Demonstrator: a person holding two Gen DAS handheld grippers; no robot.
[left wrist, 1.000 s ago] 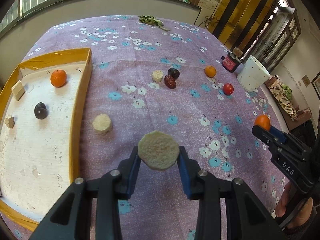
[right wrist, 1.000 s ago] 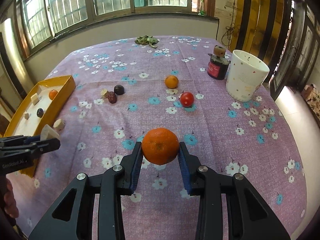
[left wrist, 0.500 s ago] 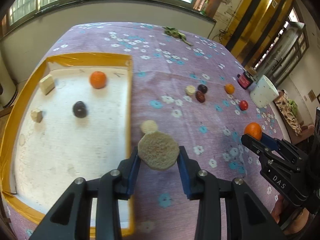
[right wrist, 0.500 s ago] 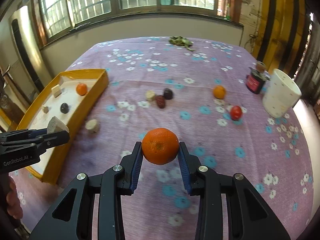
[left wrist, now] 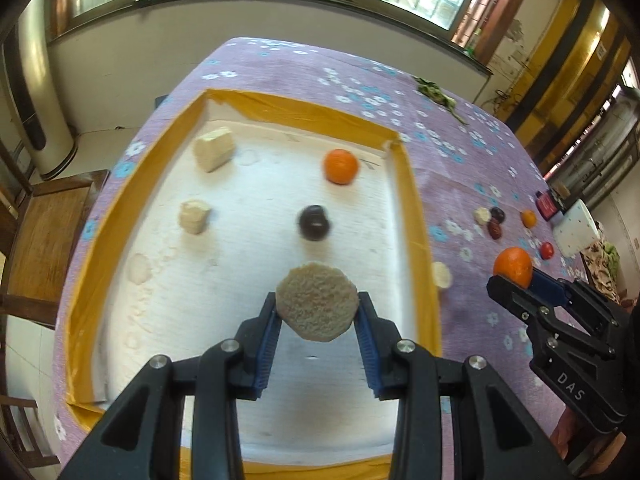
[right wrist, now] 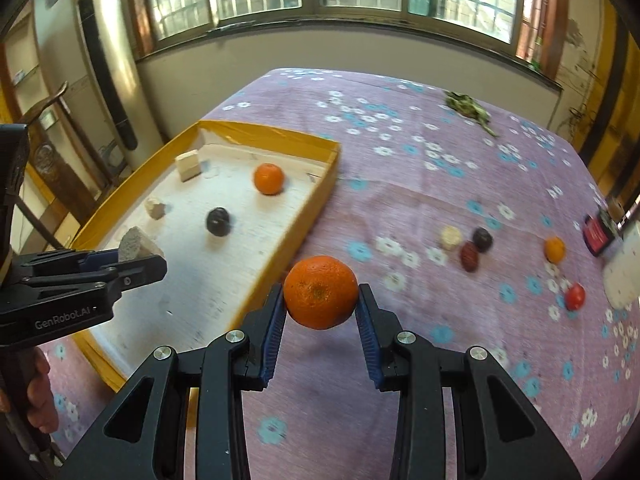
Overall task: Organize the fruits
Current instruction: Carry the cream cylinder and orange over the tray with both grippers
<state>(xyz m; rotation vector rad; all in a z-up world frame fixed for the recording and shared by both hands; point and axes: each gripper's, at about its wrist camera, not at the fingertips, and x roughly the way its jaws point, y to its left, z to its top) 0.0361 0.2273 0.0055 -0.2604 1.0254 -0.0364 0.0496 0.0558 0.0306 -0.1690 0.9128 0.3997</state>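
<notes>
Over the tray, far left: left gripper (left wrist: 318, 316) hangs above the white floor of the yellow-walled tray (left wrist: 416, 216), jaws closed on a pale round slice (left wrist: 317, 307) held edge-on between the blue pads.
Tray contents, left to right: pale wedge (left wrist: 214, 154) at the far left corner; small pale chunk (left wrist: 194, 216) nearer; dark round fruit (left wrist: 314, 222) mid-floor; small orange (left wrist: 340, 166) near the far wall. All lie apart from one another.
Just outside the tray's right wall: another pale slice (left wrist: 441, 275) on the purple flowered cloth (right wrist: 400, 128) of the tabletop.
Centre: right gripper (right wrist: 321, 308) held over the cloth beside the tray's right wall, jaws clamped on a large orange (right wrist: 321, 291), clear of the cloth.
Mid-cloth cluster: pale piece (right wrist: 451, 237), dark red fruit (right wrist: 468, 256) and dark fruit (right wrist: 482, 239) close together; contact unclear.
Right side: loose orange (right wrist: 555, 249), red fruit (right wrist: 575, 296) nearer, well apart.
Right edge: dark red jar (right wrist: 598, 234) and white cup (left wrist: 575, 230).
Far edge: green sprig (right wrist: 468, 108).
</notes>
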